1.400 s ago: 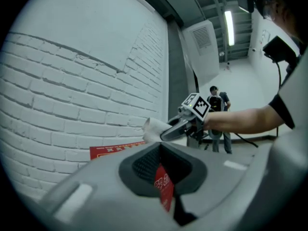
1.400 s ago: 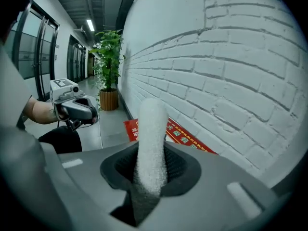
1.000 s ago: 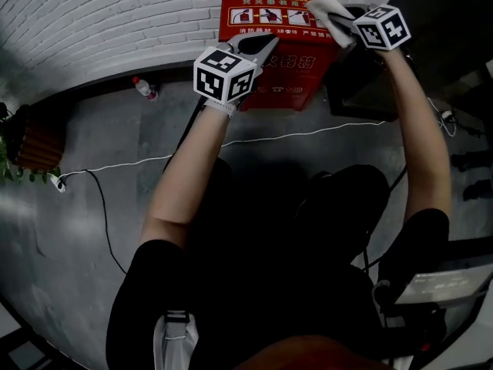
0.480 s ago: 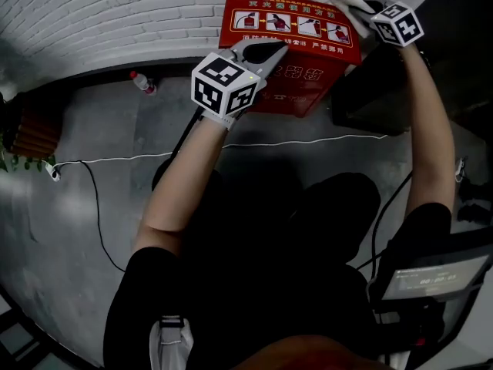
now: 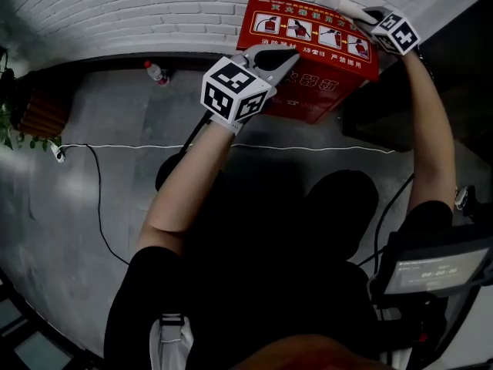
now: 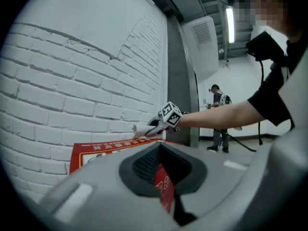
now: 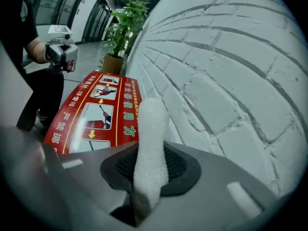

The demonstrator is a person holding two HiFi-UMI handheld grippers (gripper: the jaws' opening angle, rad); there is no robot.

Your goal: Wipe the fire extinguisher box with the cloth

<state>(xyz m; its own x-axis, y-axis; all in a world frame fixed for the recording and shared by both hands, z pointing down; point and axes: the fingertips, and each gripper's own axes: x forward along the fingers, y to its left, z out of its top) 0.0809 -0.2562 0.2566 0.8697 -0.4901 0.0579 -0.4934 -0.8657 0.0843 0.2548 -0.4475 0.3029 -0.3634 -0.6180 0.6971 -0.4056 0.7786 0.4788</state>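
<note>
**Head view, with both gripper views.** A red rectangular fire extinguisher box (image 5: 327, 52), its lid printed with pictograms, stands on the grey floor (image 5: 115, 114) with its rear edge against the white brick wall (image 5: 154, 14).

**Left arm:** The bare forearm reaches forward from a black sleeve. The left tongs (image 5: 289, 55) are held level over the front edge of the box, near its left end, and point along that edge. The jaws are drawn together on the red front edge, which shows as a narrow wedge between the dark pads.

**Right arm:** The arm is stretched almost straight, and the right tongs (image 5: 368, 15) tilt downward at the rear right corner of the lid. Their jaws are clamped on a rolled white cloth (image 5: 350, 8). The free end of the cloth projects past the pads to the lid's rear edge, beside the wall.

**Floor:** A small plastic bottle (image 5: 156, 72) lies at the foot of the wall, left of the box. A white cable (image 5: 231, 146) crosses in front of the box.
</note>
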